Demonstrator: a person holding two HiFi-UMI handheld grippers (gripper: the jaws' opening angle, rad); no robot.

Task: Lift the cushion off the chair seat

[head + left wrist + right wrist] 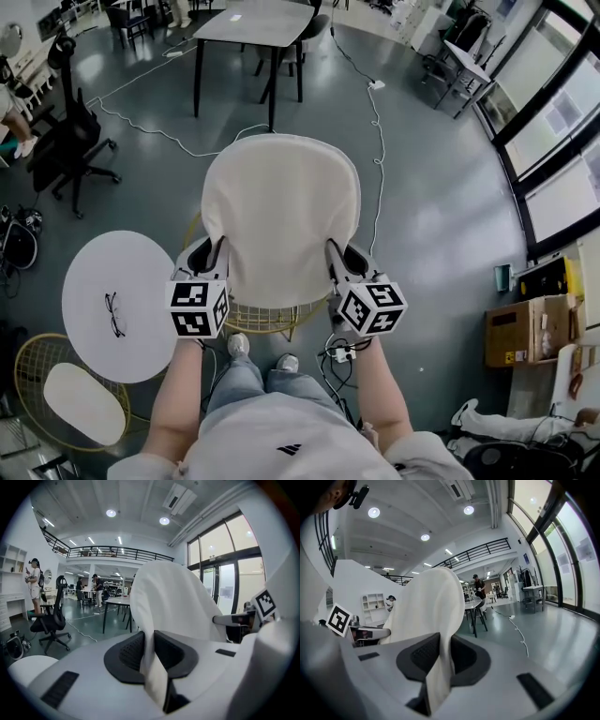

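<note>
A cream cushion (279, 214) hangs in the air, held by its near corners above the yellow wire chair (265, 318). My left gripper (214, 256) is shut on its left edge, and my right gripper (337, 262) is shut on its right edge. In the left gripper view the cushion (171, 602) rises from between the black pads (129, 652). The right gripper view shows the cushion (426, 613) pinched the same way, with the left gripper's marker cube (338, 619) beyond it. Most of the chair is hidden under the cushion.
A round white table (117, 305) with glasses (114, 314) stands at the left. A second wire chair with a cushion (80, 403) sits at the lower left. A grey table (253, 28) and a black office chair (70, 136) stand farther off. Cables (377, 141) run across the floor.
</note>
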